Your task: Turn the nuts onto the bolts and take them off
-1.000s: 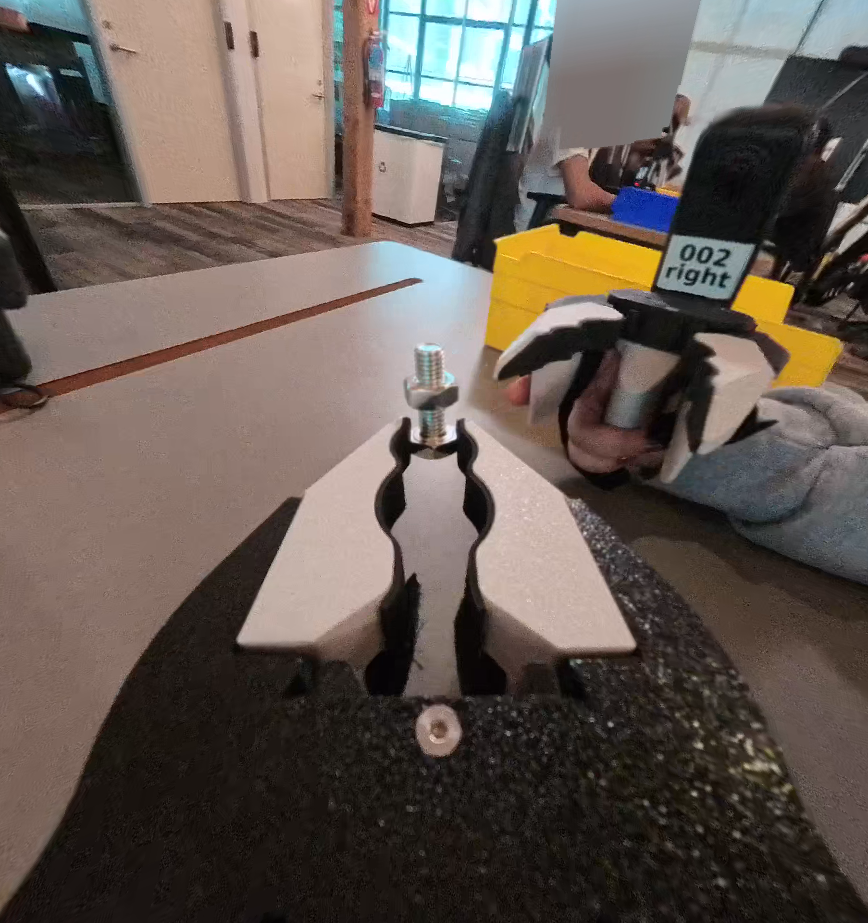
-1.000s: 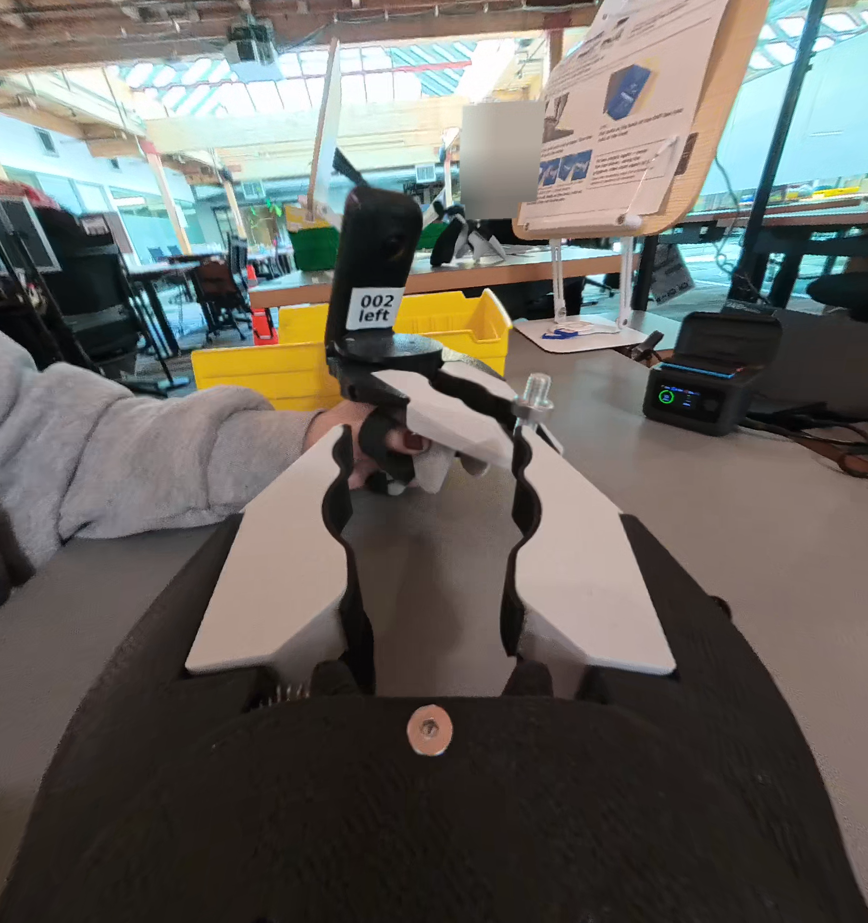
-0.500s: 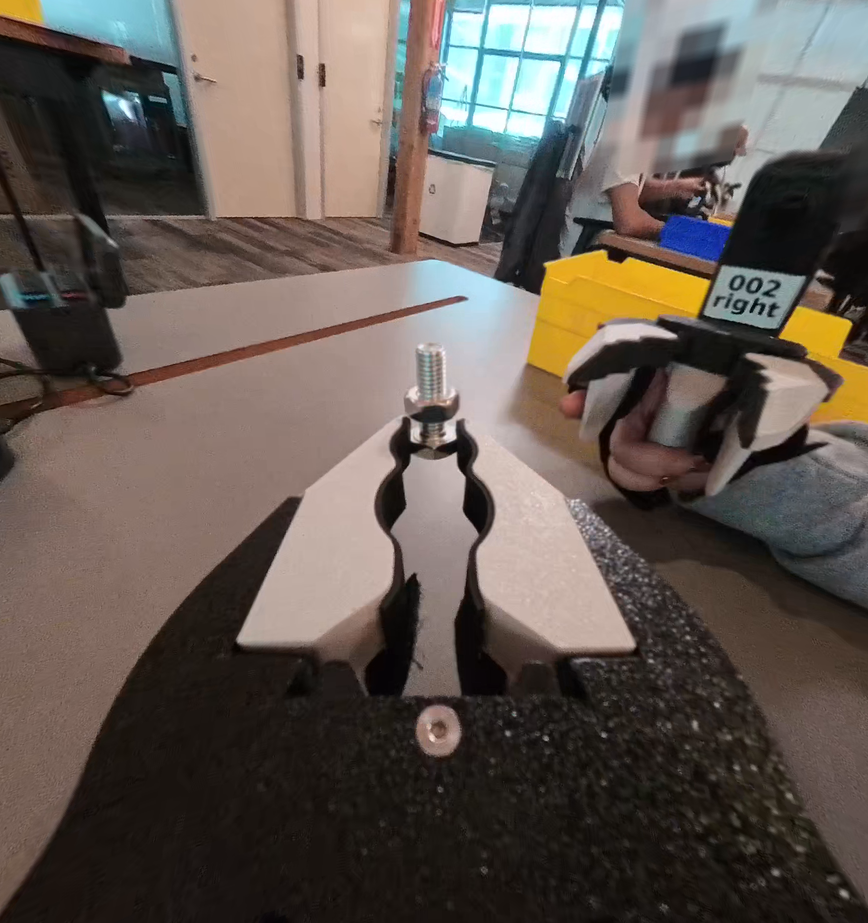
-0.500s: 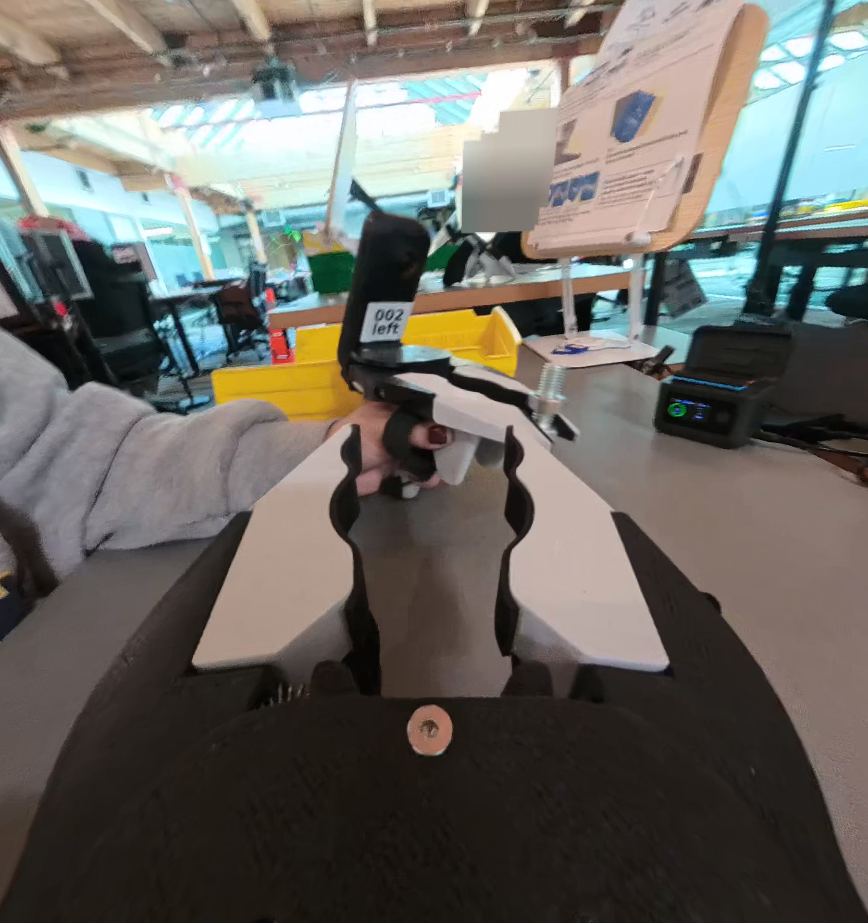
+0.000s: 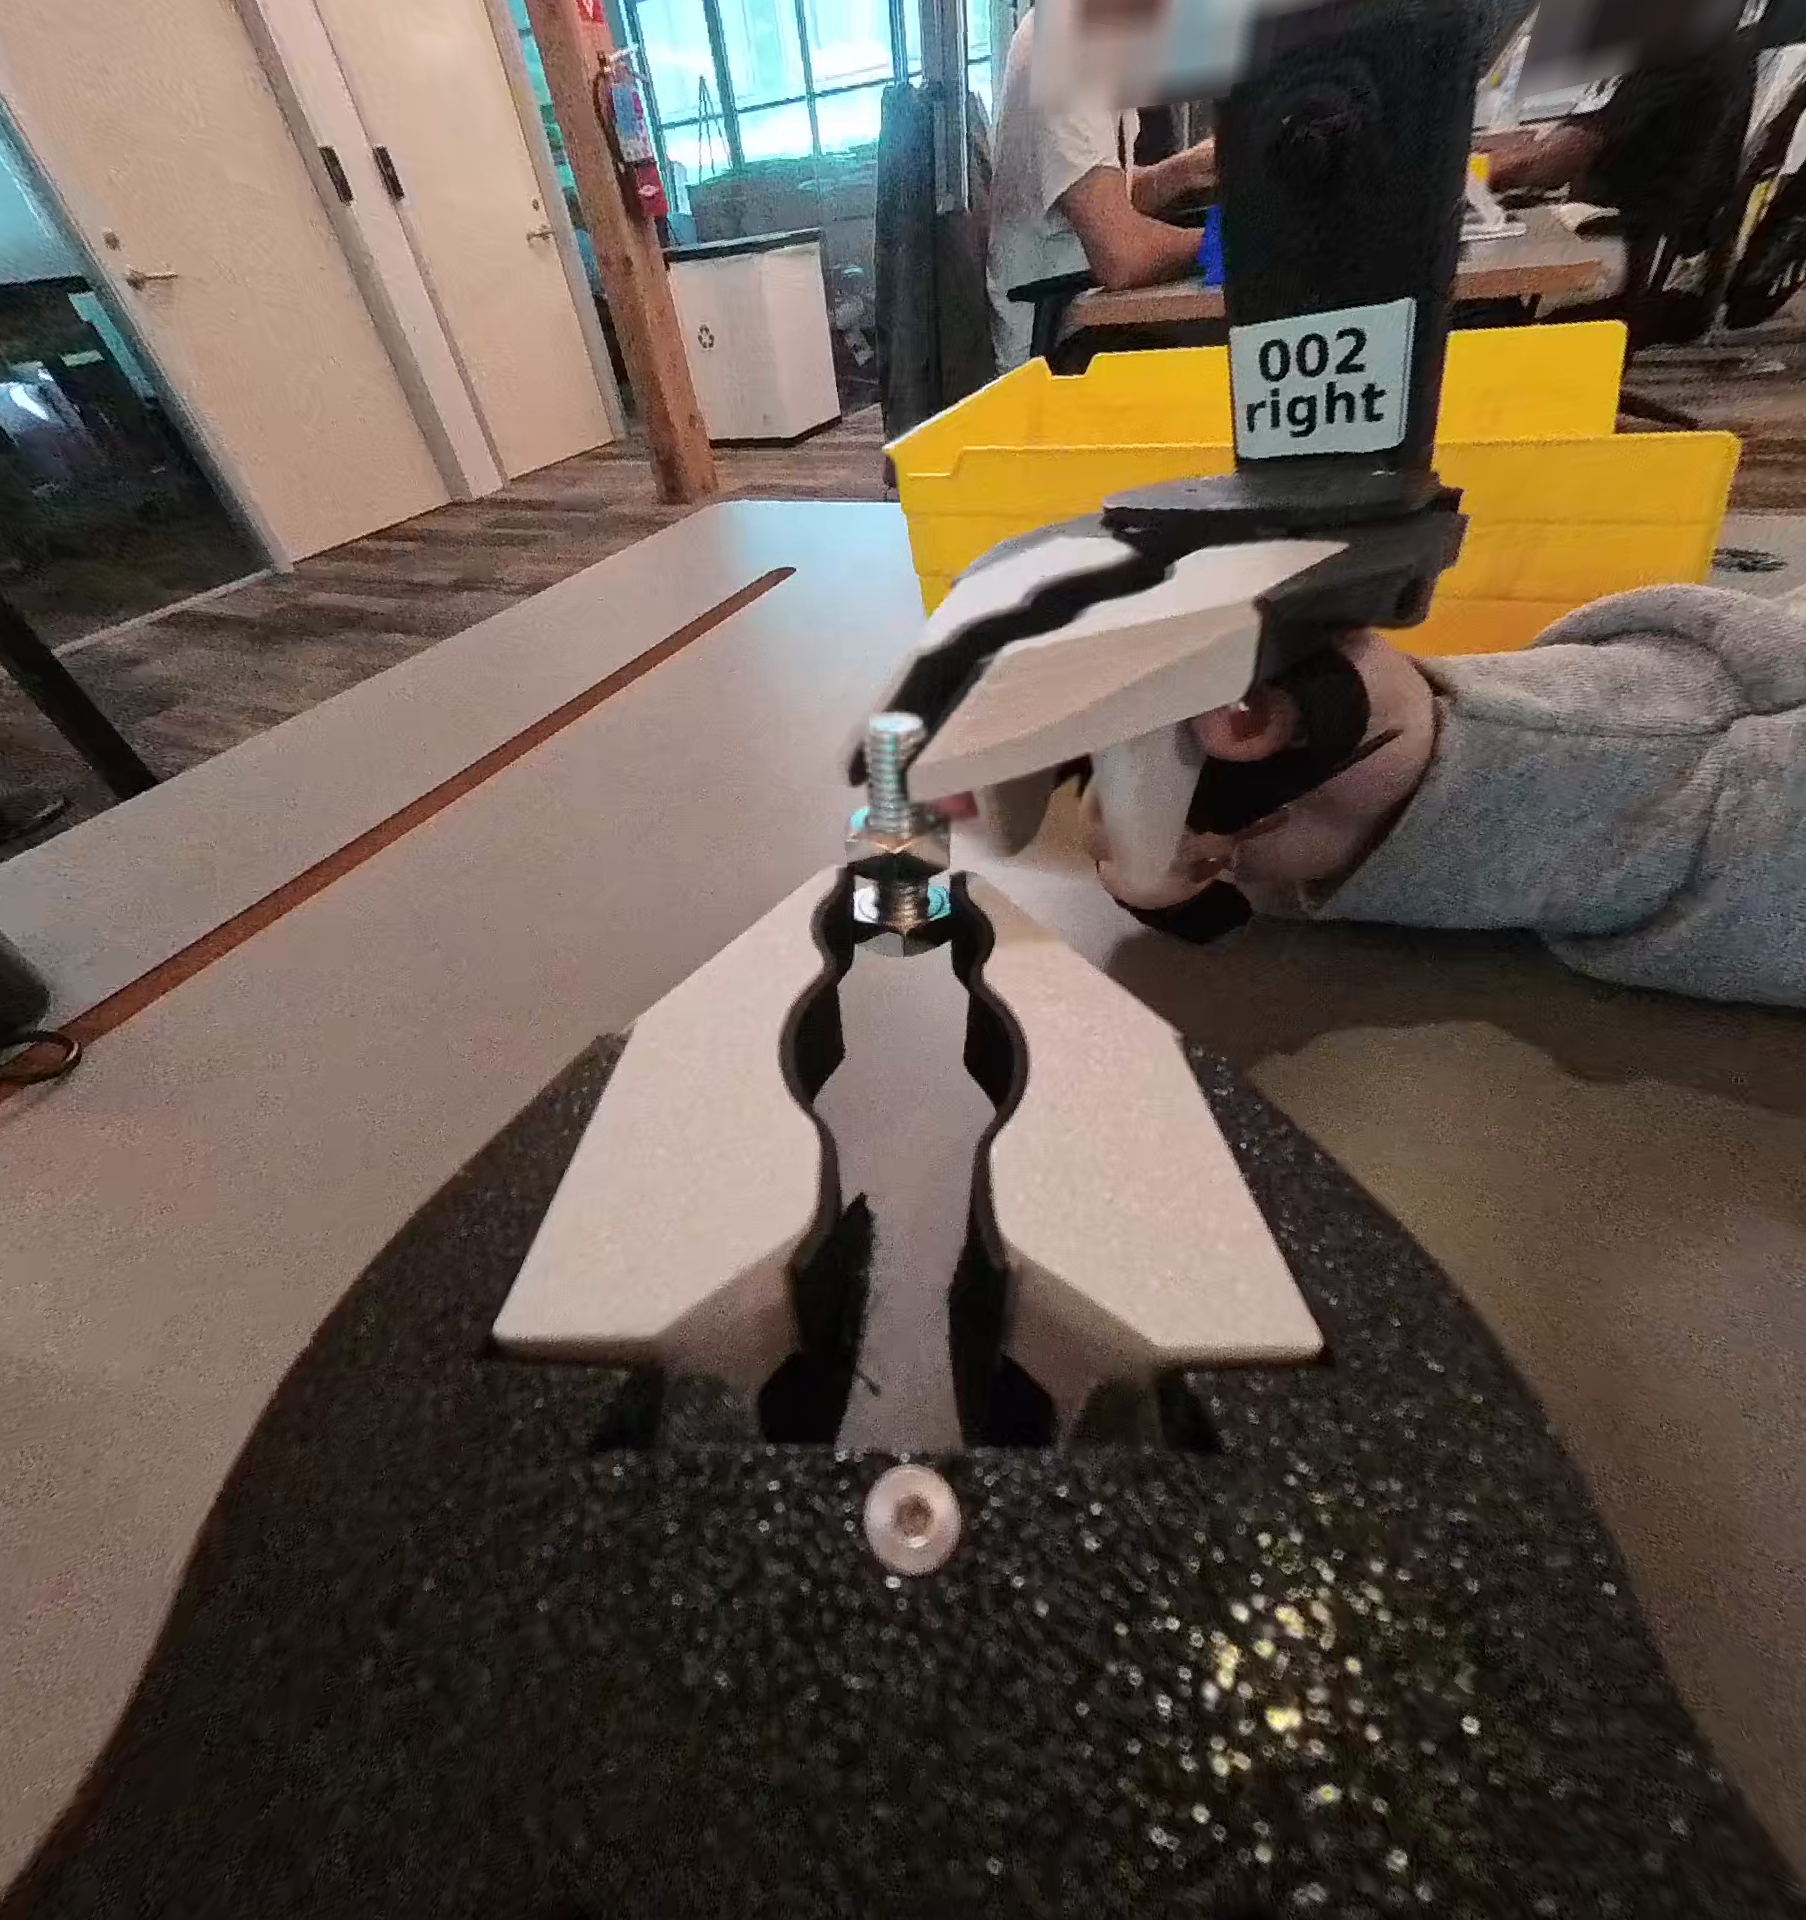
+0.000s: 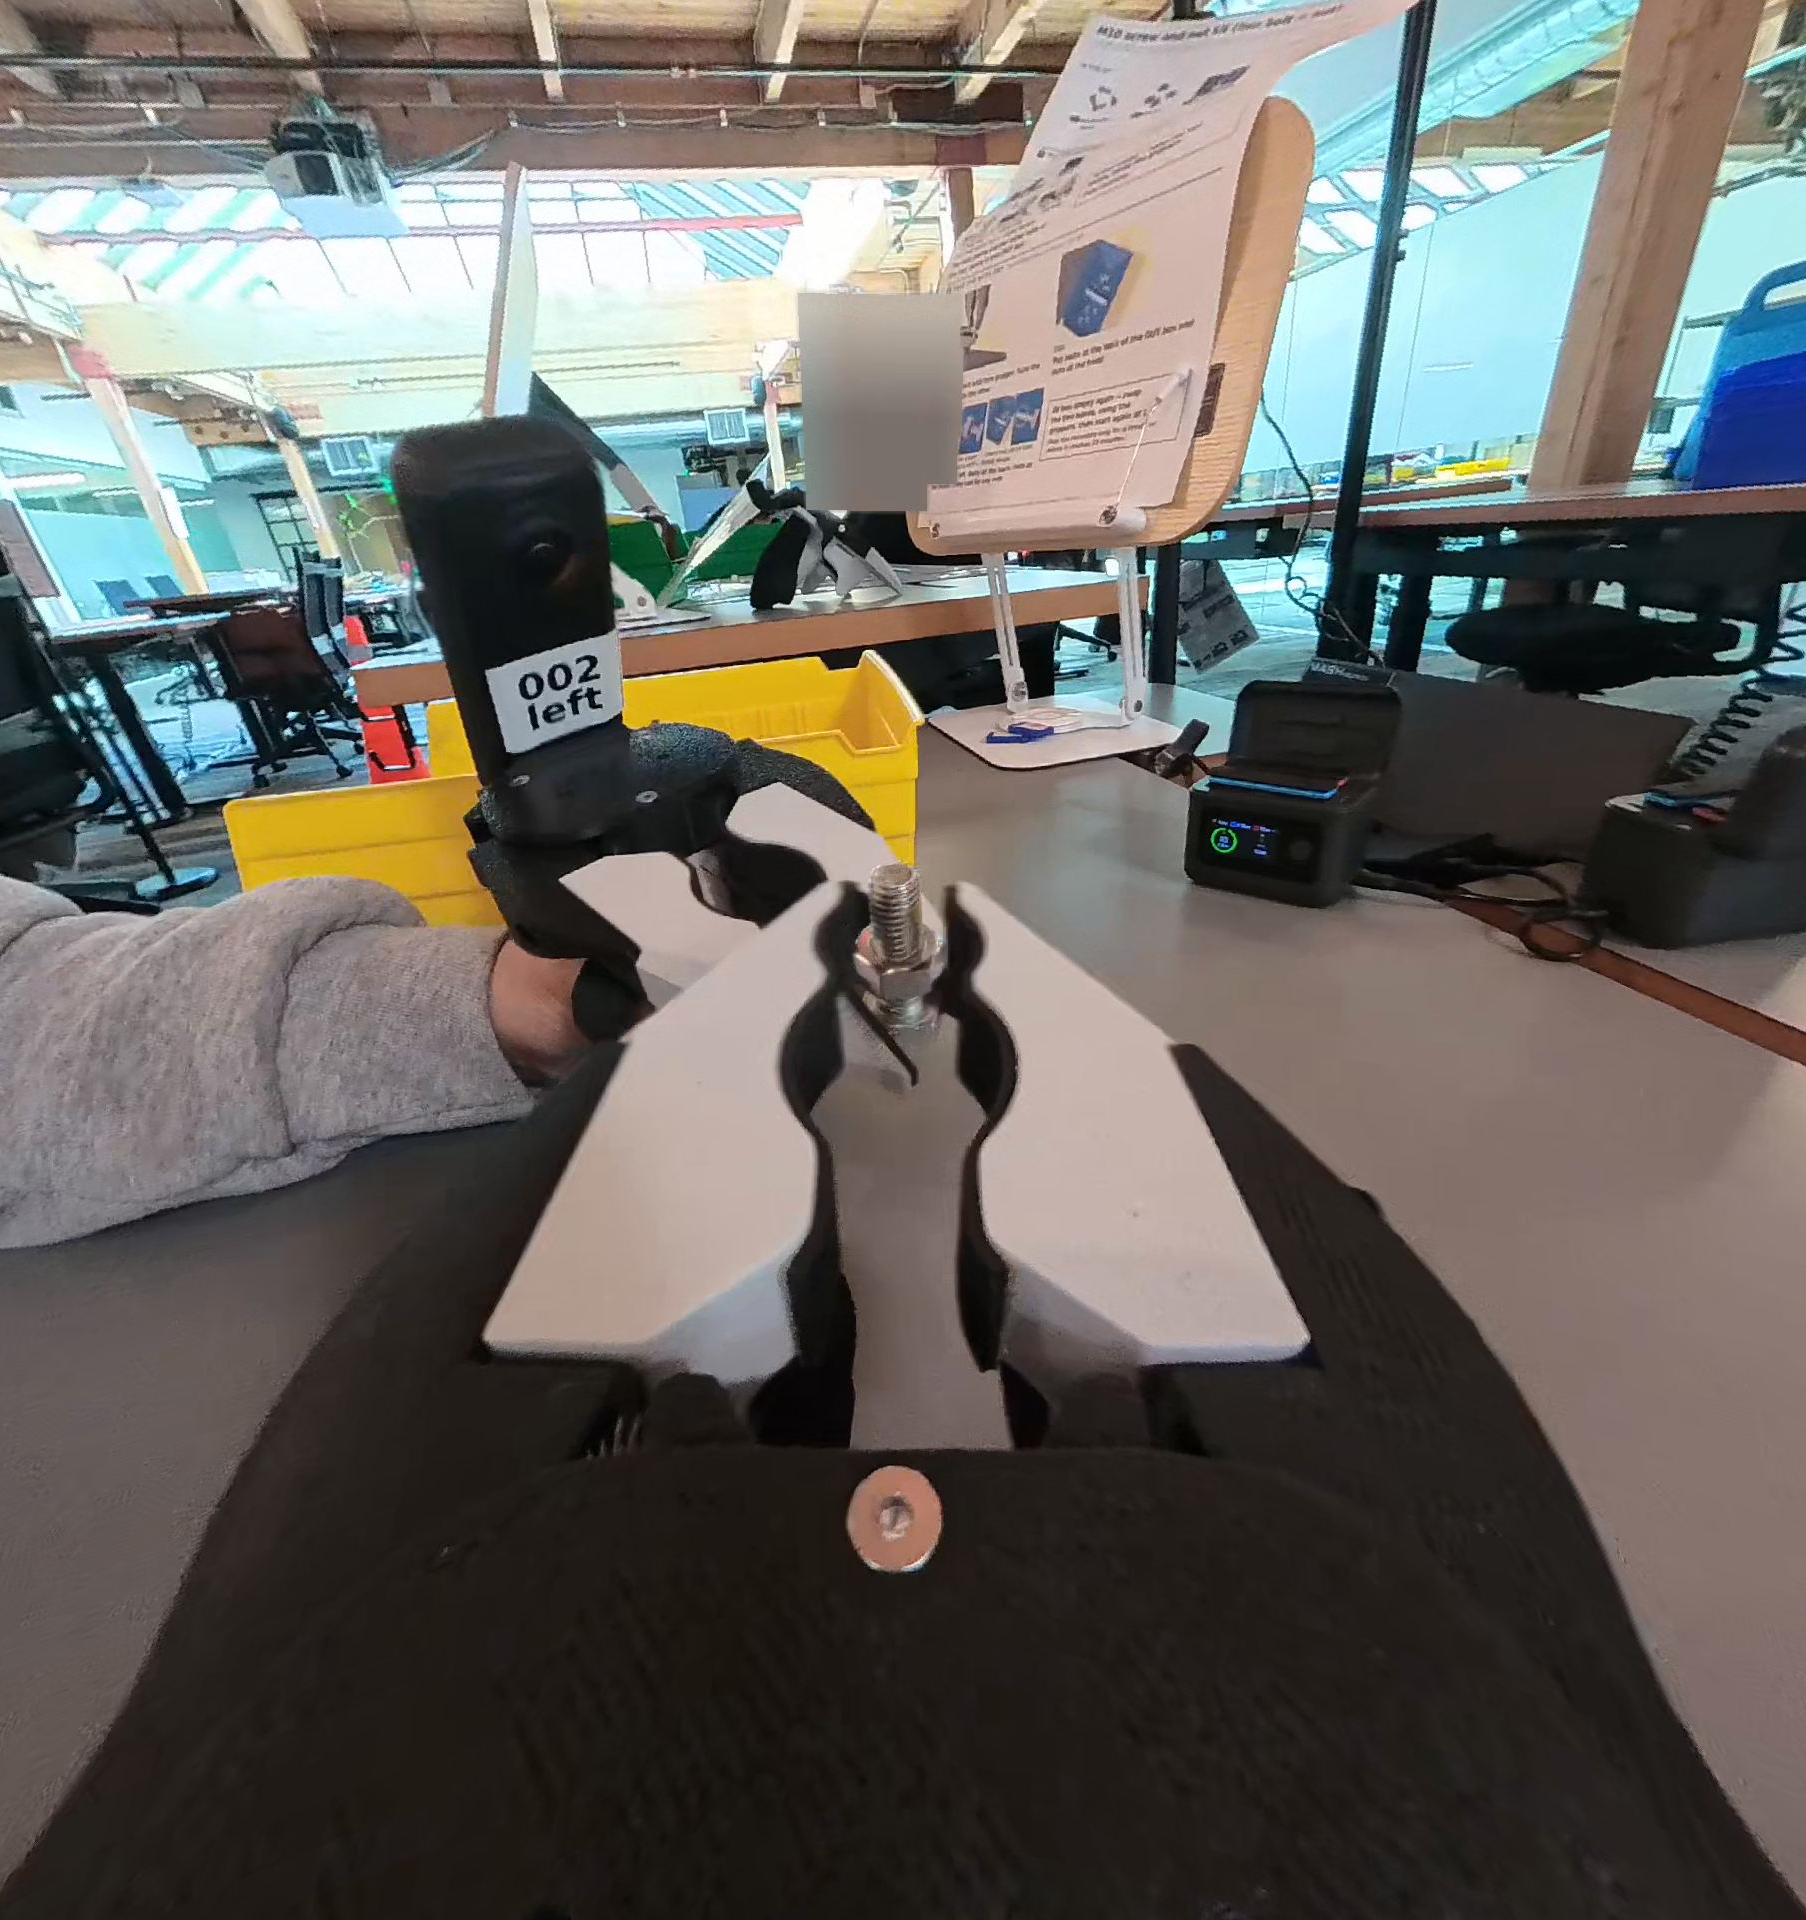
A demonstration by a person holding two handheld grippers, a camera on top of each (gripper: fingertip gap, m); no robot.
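A silver bolt (image 5: 894, 748) stands upright with its threaded end up and a hex nut (image 5: 894, 840) partway down the thread. My left gripper (image 5: 897, 899) is shut on the bolt's head just above the grey table (image 5: 411, 1039). My right gripper (image 5: 883, 774) reaches in from the right at the top of the bolt. In the right wrist view the right gripper (image 6: 896, 896) has its jaws drawn in on either side of the nut (image 6: 894, 956), with the thread (image 6: 894, 902) standing up between the fingertips. The left gripper's fingertips are hidden there behind mine.
A yellow bin (image 5: 1086, 488) stands at the table's far edge, also in the right wrist view (image 6: 359, 831). Two black charger cases (image 6: 1283, 821) (image 6: 1730, 842) with cables lie at the right. A document stand (image 6: 1086, 312) stands behind. Grey sleeves (image 5: 1605, 790) rest on the table. The grippers are tip to tip, or close to it.
My right gripper has moved from off to the side onto the bolt and narrowed its jaws from wide open onto the nut. The left gripper has kept hold of the bolt.
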